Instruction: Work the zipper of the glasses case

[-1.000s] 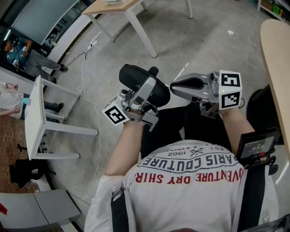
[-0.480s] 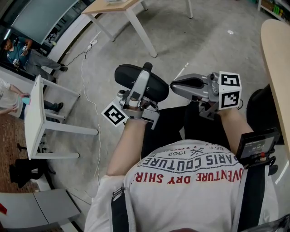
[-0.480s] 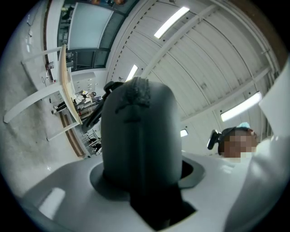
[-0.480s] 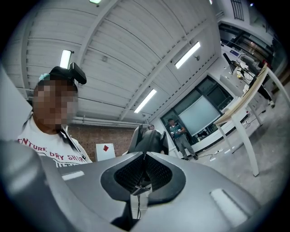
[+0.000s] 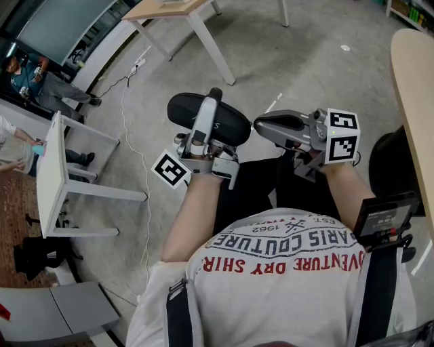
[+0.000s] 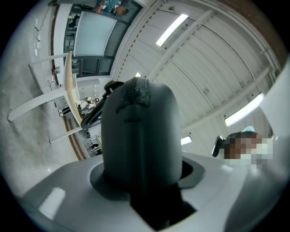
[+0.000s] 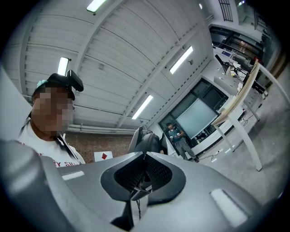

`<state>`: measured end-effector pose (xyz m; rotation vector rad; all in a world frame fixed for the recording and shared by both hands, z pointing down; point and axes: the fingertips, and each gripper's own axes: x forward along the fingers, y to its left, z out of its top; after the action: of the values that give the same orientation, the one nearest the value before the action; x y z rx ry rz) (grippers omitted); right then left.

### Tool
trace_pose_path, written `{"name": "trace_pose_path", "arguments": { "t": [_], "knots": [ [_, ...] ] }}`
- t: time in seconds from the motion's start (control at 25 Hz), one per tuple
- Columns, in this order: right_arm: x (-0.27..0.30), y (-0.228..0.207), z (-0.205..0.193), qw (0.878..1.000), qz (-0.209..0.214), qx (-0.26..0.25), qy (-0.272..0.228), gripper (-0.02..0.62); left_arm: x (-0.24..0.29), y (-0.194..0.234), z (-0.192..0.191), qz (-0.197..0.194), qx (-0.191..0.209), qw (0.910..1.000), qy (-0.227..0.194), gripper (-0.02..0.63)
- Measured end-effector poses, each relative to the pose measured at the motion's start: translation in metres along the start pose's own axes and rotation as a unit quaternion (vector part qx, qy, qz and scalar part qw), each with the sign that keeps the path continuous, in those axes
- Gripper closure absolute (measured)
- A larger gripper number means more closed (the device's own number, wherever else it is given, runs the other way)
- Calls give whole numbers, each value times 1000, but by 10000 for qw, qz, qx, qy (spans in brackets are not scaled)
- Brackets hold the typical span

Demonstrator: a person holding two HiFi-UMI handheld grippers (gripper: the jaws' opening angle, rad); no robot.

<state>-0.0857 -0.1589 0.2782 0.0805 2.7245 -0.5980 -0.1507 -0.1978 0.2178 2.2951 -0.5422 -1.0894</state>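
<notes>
In the head view, a black oval glasses case (image 5: 230, 125) is held in the air over my lap. My left gripper (image 5: 211, 101) is shut on it, with one finger lying across its top. In the left gripper view the case (image 6: 136, 136) fills the space between the jaws. My right gripper (image 5: 258, 125) points left at the case's right end. In the right gripper view its jaws (image 7: 144, 156) stand nearly together, pinching a small grey zipper pull (image 7: 137, 192) with a thin cord. The case (image 7: 145, 140) shows just beyond the tips.
Grey concrete floor lies below. A wooden-topped table (image 5: 169, 10) stands at the back, a white table (image 5: 51, 176) at the left, and a curved tabletop edge (image 5: 413, 81) at the right. A cable (image 5: 132, 122) runs over the floor. A person (image 5: 27, 78) sits far left.
My left gripper has swung the case up and to the left, and its finger now lies more upright across it. The right gripper has barely moved.
</notes>
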Motion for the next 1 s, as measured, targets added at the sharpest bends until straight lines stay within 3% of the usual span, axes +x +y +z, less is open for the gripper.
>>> {"name": "trace_pose_path", "arguments": {
  "t": [1.0],
  "knots": [
    [15,-11,1,9938,-246,737,-801,577,-9,21,36,433,-455,9928,-1018,363]
  ]
}}
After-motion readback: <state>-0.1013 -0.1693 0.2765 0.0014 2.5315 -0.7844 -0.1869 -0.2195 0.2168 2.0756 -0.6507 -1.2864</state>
